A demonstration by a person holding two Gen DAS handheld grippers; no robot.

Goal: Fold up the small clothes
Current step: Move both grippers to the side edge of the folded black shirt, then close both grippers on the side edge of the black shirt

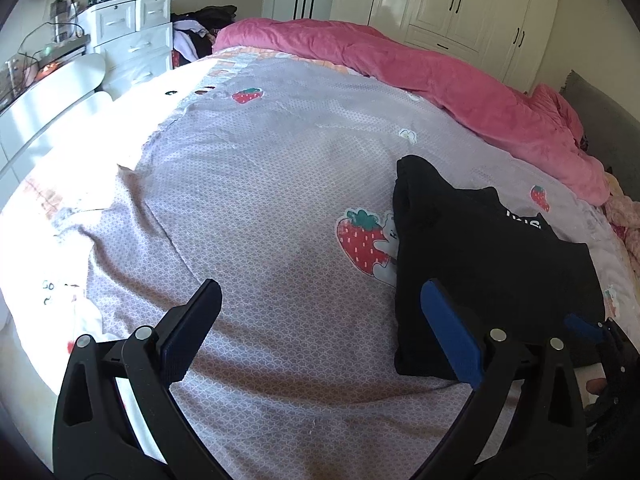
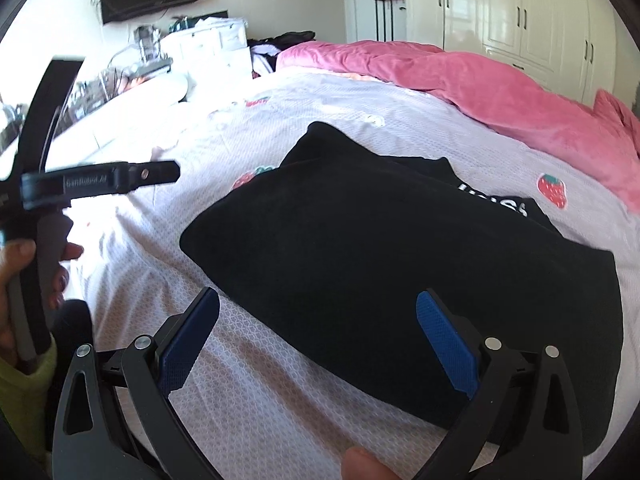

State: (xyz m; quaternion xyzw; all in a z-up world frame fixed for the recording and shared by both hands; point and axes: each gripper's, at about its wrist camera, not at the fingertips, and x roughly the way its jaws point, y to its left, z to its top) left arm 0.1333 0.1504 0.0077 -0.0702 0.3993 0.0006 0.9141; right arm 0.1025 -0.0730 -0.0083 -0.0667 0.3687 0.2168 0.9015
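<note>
nearest us, both tools hang spread wide and hold nothing: our left gripper (image 1: 320, 320) hovers over bare sheet just left of the black shirt (image 1: 480, 264), and our right gripper (image 2: 318, 324) sits right at the shirt's near edge, its right finger (image 2: 446, 340) over the cloth. we judge they are held apart like this to take the near edge for another fold. the shirt lies on the bed sheet (image 1: 248, 208), already doubled over, white lettering showing at its far side. beyond the shirt the pink quilt (image 1: 440, 76) is pushed back, likely to clear room. farther off, the white drawers (image 1: 132, 36) are closed; we cannot tell their contents.
</note>
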